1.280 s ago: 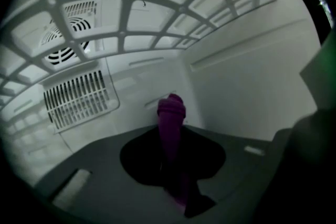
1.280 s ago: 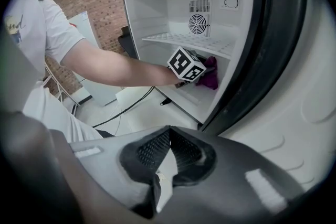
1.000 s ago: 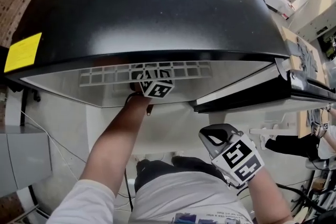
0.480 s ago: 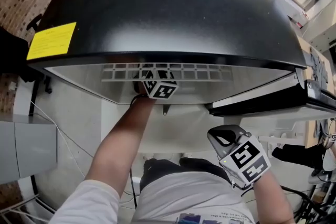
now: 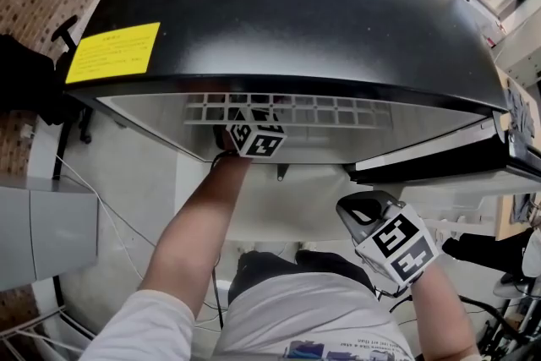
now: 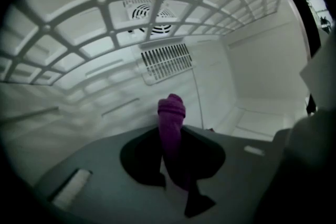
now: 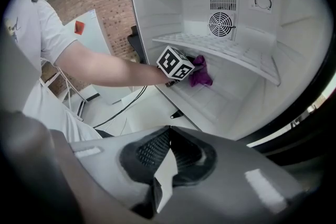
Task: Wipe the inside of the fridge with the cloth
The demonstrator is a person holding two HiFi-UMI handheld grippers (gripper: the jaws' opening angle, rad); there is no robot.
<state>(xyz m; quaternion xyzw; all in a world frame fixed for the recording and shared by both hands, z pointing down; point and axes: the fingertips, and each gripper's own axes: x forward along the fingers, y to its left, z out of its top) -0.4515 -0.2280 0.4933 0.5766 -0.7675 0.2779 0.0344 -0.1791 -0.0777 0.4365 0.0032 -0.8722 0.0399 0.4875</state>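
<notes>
1. Left gripper view: the left gripper (image 6: 173,136) was clamped on the purple cloth (image 6: 171,110), inside the fridge (image 6: 252,76) just under the shelf (image 6: 157,13).
2. Right gripper view: the right gripper (image 7: 168,131) had its jaws together on nothing, held outside the open fridge.
3. Head view, last second: the left gripper stayed under the shelf, shifting only slightly against its grid. The right gripper stayed low.
4. Judgement: a short wiping stroke was under way. Cloth contact with a wall was unclear, and most of the interior probably remained to wipe.
</notes>
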